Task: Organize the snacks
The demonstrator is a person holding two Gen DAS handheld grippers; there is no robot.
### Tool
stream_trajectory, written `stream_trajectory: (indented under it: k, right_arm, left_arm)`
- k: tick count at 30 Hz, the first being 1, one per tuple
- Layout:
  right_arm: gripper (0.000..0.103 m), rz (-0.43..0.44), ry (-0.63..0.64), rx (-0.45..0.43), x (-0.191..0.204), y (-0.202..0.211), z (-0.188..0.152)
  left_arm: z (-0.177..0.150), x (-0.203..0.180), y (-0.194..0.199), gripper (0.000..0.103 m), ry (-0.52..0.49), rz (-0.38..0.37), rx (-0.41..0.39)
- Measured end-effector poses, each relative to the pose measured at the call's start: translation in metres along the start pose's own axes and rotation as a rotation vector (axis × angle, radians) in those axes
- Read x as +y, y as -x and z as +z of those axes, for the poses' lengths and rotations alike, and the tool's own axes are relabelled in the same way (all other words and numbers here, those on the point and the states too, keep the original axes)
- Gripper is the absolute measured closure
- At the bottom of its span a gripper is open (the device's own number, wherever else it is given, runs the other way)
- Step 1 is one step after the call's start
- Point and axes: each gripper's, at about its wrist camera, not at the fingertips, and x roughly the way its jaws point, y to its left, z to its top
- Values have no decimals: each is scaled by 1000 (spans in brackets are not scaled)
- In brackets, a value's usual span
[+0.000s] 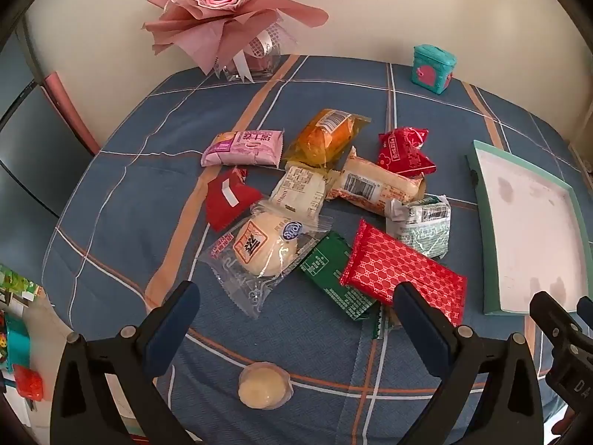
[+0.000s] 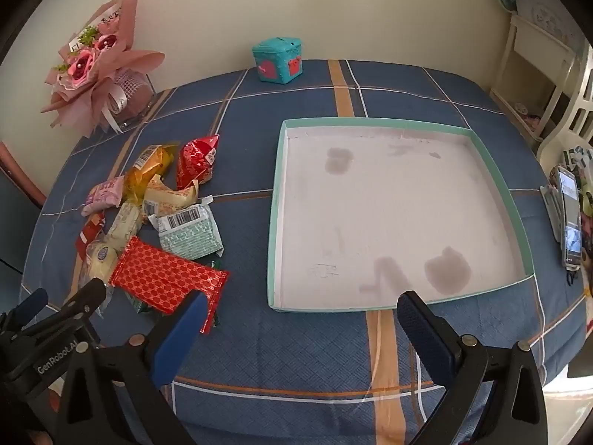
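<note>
1. The left gripper (image 1: 296,304) hovers with its fingers (image 1: 174,319) wide apart, holding nothing.
2. Just ahead of those fingers lies the snack pile (image 1: 318,200): a clear-wrapped bun (image 1: 263,248) sits by the left finger, and a red foil pack (image 1: 404,274) touches the right finger's tip in view.
3. A small jelly cup (image 1: 264,389) rests between the fingers, nearer the camera.
4. The right gripper (image 2: 300,315) is also spread and empty.
5. The tray (image 2: 496,185) lies ahead of its right finger; the snacks lie beyond its left finger.

Both wrist views high, angled down, sharing snack pile (image 1: 326,200), tray (image 2: 393,218)
</note>
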Motion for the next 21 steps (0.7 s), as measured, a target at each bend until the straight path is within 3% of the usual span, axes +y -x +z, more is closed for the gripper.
stream_trajectory:
  k: [21]
  right_arm:
    - [0,-4,0,14,1,-6,0]
  left_arm:
    - [1,-3,-7,0,0,-4,23]
